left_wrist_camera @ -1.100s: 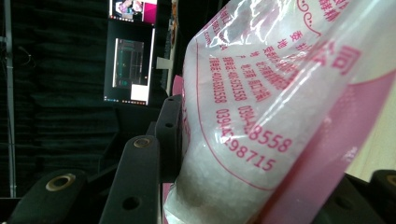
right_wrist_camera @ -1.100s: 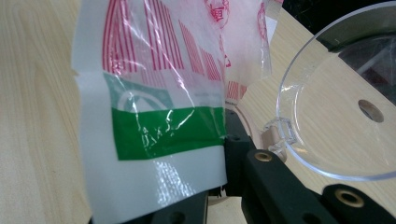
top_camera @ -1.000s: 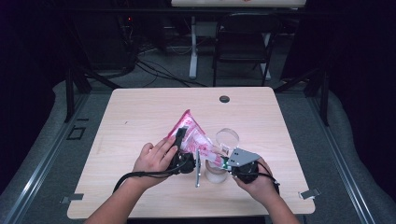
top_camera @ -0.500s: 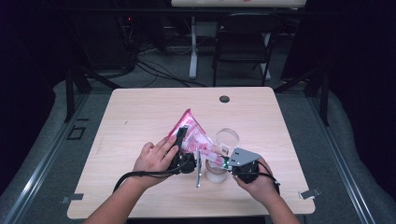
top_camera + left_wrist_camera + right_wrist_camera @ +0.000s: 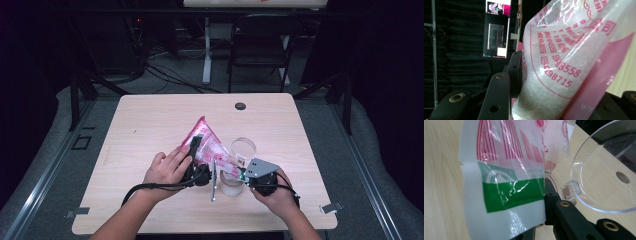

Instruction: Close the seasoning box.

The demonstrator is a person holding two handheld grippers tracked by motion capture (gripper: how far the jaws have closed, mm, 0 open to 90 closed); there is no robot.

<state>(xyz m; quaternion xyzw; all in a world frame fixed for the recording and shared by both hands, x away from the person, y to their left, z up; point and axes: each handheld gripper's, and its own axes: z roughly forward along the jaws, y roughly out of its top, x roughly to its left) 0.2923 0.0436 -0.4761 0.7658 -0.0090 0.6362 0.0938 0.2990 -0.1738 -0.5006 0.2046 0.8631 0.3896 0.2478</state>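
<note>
Pink bag (image 5: pixel 207 142) held tilted above bench (image 5: pixel 150 125) centre, clear cup (image 5: pixel 235 175) at its 5 o'clock. Left gripper (image 5: pixel 195 145) clamped half-closed on bag's body. Right gripper (image 5: pixel 239 167) pinched tight on bag's corner beside cup rim.

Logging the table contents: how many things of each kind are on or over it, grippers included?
Grippers: 2, the left gripper and the right gripper
Pink bag: 1
Clear cups: 2, the near cup and the far cup
Total: 5
</note>
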